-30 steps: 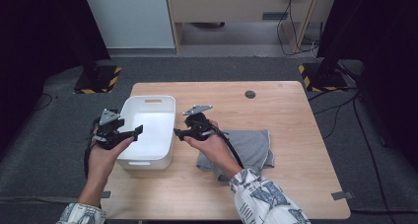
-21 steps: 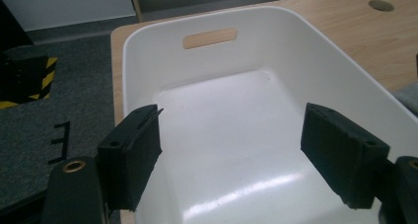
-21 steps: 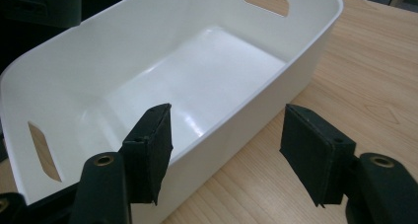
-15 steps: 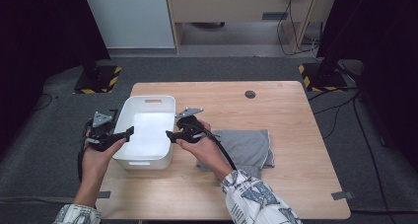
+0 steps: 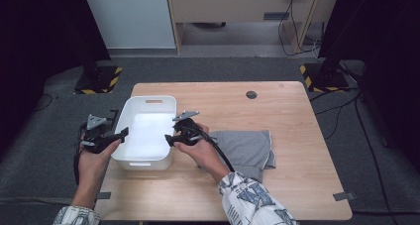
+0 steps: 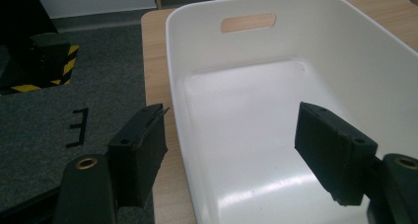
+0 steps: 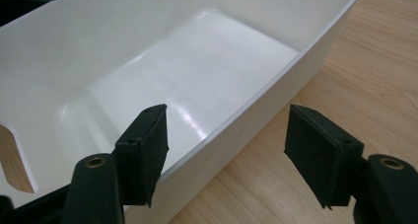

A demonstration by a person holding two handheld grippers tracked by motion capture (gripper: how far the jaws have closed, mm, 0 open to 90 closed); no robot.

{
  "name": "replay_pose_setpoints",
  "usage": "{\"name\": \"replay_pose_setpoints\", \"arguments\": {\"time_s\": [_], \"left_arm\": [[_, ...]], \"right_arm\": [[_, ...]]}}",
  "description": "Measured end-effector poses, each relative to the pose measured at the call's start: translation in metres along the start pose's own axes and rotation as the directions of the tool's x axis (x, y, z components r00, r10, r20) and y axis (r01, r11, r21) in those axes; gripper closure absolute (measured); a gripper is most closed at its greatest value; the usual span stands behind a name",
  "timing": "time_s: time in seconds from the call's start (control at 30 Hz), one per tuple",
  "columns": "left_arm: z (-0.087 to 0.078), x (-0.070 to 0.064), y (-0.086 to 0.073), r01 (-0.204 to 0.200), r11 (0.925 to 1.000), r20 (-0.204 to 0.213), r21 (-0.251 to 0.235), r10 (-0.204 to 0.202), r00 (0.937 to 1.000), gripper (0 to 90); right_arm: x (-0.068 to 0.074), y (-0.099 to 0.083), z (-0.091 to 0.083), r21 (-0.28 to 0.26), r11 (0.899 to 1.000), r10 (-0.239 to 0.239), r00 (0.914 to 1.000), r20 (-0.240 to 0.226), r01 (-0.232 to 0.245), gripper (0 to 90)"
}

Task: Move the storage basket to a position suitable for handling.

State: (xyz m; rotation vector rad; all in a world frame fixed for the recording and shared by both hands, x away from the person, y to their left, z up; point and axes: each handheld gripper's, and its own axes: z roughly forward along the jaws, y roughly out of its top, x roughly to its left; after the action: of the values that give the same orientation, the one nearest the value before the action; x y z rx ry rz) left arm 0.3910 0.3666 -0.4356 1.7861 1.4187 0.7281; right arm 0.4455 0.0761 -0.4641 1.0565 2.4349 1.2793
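Observation:
A white plastic bin with handle slots stands empty on the left part of the wooden table. My left gripper is open at the bin's left side. In the left gripper view the gripper has one jaw outside the bin wall and one inside. My right gripper is open at the bin's right side. In the right gripper view the gripper straddles the rim, the left jaw inside and the right jaw over the wood. Neither jaw pair touches the wall.
A folded grey cloth lies on the table just right of the right hand. A small black round grommet sits near the far edge. Grey carpet lies beyond the table's left edge.
Both grippers have shifted left and a little toward the person. The left one moved from over the bin to its left wall, and the right one closed in on the right wall.

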Motion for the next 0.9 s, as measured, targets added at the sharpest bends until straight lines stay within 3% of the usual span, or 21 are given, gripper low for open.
{"name": "replay_pose_setpoints", "arguments": {"time_s": [0.33,0.5,0.67,0.9], "left_arm": [[0.006,0.003,-0.008,0.018,0.9992,-0.003,0.035,-0.017,0.9998,33.8],[0.010,0.007,-0.014,0.050,0.9968,0.010,0.061,-0.051,0.9987,42.3],[0.013,0.009,-0.019,0.055,0.9955,-0.003,0.077,-0.055,0.9985,53.6],[0.017,0.011,-0.023,0.035,0.9944,-0.018,0.100,-0.034,0.9993,68.0]], "right_arm": [[0.003,-0.002,0.003,0.013,1.000,-0.012,0.9999,-0.002,0.012,34.3],[0.002,-0.002,0.004,0.017,1.000,0.000,1.0000,-0.007,0.000,33.8],[0.003,-0.002,0.006,0.022,1.000,-0.002,1.0000,0.007,0.001,28.8],[0.006,-0.004,0.009,0.025,1.000,-0.005,1.0000,0.003,0.005,30.1]]}}
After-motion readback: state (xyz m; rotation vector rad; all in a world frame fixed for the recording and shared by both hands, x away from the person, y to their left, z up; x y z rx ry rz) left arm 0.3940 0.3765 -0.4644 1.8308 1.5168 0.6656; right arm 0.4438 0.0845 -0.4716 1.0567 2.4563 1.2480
